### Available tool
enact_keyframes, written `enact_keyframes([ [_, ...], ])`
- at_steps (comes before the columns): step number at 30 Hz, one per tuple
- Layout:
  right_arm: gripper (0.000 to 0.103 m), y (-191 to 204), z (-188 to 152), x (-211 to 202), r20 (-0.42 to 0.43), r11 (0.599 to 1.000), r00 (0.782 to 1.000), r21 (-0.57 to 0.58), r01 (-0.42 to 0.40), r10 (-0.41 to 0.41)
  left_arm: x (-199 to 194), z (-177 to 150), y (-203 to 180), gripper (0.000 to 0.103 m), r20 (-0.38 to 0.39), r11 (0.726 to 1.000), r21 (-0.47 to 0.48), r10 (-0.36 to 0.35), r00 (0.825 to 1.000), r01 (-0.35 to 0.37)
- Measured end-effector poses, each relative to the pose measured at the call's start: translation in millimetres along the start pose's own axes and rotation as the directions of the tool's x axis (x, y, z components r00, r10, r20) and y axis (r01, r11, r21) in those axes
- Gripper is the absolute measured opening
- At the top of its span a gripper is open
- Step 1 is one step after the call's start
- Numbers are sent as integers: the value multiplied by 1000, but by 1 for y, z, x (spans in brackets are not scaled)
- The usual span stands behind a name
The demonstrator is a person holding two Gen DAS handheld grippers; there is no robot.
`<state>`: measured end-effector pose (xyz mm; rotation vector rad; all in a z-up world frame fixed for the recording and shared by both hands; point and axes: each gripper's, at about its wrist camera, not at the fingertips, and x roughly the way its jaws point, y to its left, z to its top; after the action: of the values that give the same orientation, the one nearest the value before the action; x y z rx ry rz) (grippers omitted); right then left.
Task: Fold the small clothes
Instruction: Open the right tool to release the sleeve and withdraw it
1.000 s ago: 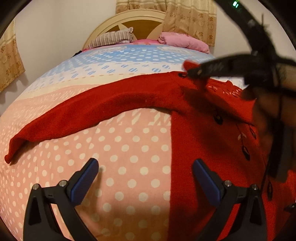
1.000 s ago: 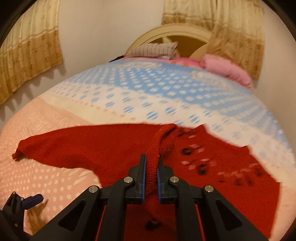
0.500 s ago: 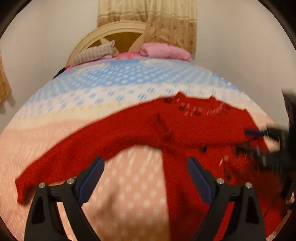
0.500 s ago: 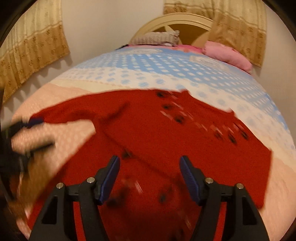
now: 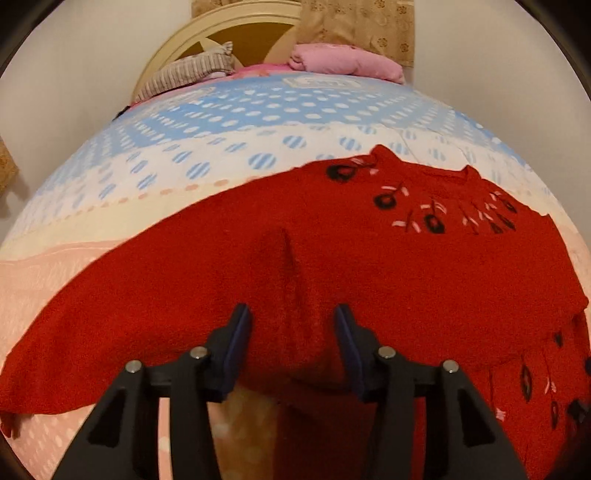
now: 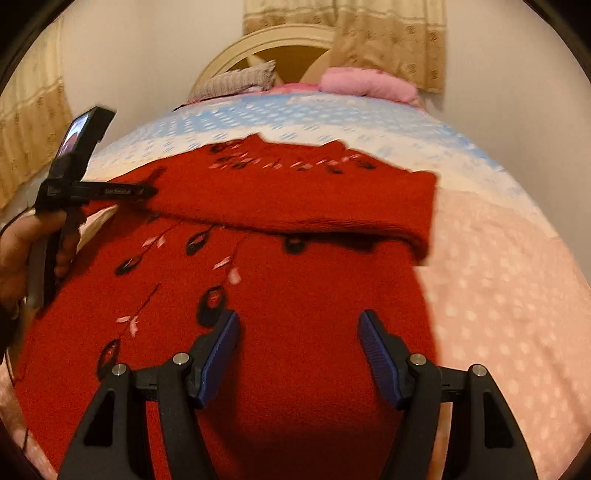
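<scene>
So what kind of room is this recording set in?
A bedroom, most likely: a bed with a dotted bedspread, a curved headboard with pillows against it, and curtains behind.

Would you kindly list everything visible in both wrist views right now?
Red knit sweater: one, red with black and pink embroidery, spread on the bed, one sleeve folded across the body.
Polka-dot bedsheet: one, pink, cream and blue bands, covering the bed.
Striped pillow: one, grey-brown, at the headboard.
Pink blanket: one, pink, folded beside the pillow.
Headboard: one, cream, curved.
Curtains: beige patterned, behind the bed.
Left gripper: black with blue pads, jaws closing around a sweater ridge.
Right gripper: black with blue pads, open above the sweater.
Person's hand: one, holding the left gripper.
</scene>
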<state>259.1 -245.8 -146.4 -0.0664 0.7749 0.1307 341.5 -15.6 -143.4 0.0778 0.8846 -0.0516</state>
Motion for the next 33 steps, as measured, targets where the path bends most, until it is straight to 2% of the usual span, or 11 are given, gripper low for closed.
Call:
enact_keyframes([
  [2, 68, -5, 6, 0, 6, 1000, 1000, 7, -2, 2, -1, -2, 2, 60, -5, 999, -13, 30, 1000, -30],
  [6, 68, -29, 40, 11, 44, 991, 993, 84, 104, -108, 0, -5, 8, 61, -13, 999, -42, 33, 999, -33],
  [10, 68, -53, 64, 29, 30, 978, 987, 147, 150, -156, -2, -7, 8, 61, 0, 997, -43, 69, 998, -69],
  [13, 68, -70, 67, 57, -65, 966, 978, 158, 205, -197, -4, -9, 7, 61, 9, 995, -39, 91, 996, -90],
  [16, 68, -86, 57, 60, -112, 954, 979, 229, 191, -169, -5, -10, 10, 61, 14, 994, -49, 93, 996, -93],
  [20, 68, -73, 53, 54, -187, 965, 959, 111, 238, -215, -3, -9, 10, 61, 13, 995, -46, 86, 996, -85],
  [23, 68, -72, 55, 47, -207, 969, 956, 94, 230, -207, -3, -9, 11, 61, 15, 996, -52, 78, 997, -77],
  [26, 68, -68, 69, 31, -114, 971, 976, 125, 201, -188, -2, -9, 12, 61, 19, 996, -60, 68, 997, -67],
  [29, 68, -51, 75, 27, -12, 991, 996, 104, 88, -88, -2, -10, 13, 62, 24, 996, -63, 60, 998, -58],
  [30, 68, -46, 73, 34, -15, 995, 998, 84, 60, -59, -2, -10, 13, 62, 25, 996, -64, 57, 998, -55],
  [33, 68, -51, 56, 58, -119, 988, 992, 156, -14, 33, -5, -11, 14, 62, 30, 997, -66, 41, 999, -39],
])
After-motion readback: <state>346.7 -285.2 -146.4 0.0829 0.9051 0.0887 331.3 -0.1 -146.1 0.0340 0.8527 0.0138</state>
